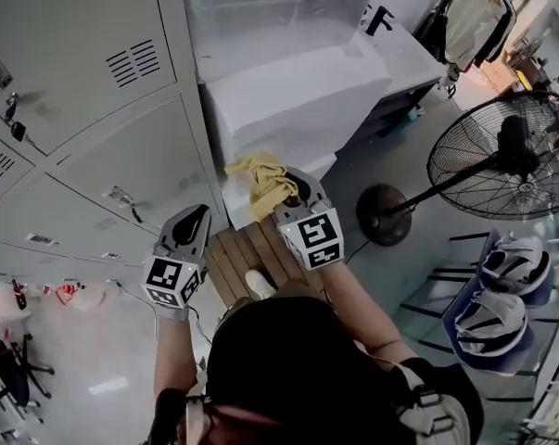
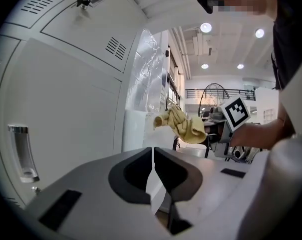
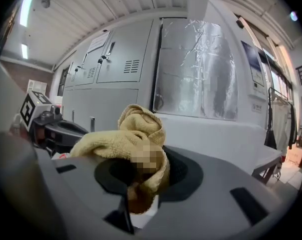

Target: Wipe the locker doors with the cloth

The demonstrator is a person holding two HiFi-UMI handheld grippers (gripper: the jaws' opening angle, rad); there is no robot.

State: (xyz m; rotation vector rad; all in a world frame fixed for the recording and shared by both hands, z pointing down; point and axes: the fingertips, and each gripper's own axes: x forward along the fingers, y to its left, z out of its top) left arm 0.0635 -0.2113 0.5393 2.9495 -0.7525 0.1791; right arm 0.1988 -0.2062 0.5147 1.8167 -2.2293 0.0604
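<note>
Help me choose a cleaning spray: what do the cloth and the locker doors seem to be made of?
Cloth: likely terry or microfibre, matte yellow; its surface is fuzzy and it slumps in soft folds.
Locker doors: probably painted sheet steel, pale grey with a smooth, faintly glossy finish; punched vent slots and crisp pressed edges suggest metal.

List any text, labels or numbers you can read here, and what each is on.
No text is readable.
Tags on locker doors: too small.
Sheet on an upper door: blurred.
Label on white unit: blurred.
Marker cubes: square patterns only, no letters.
</note>
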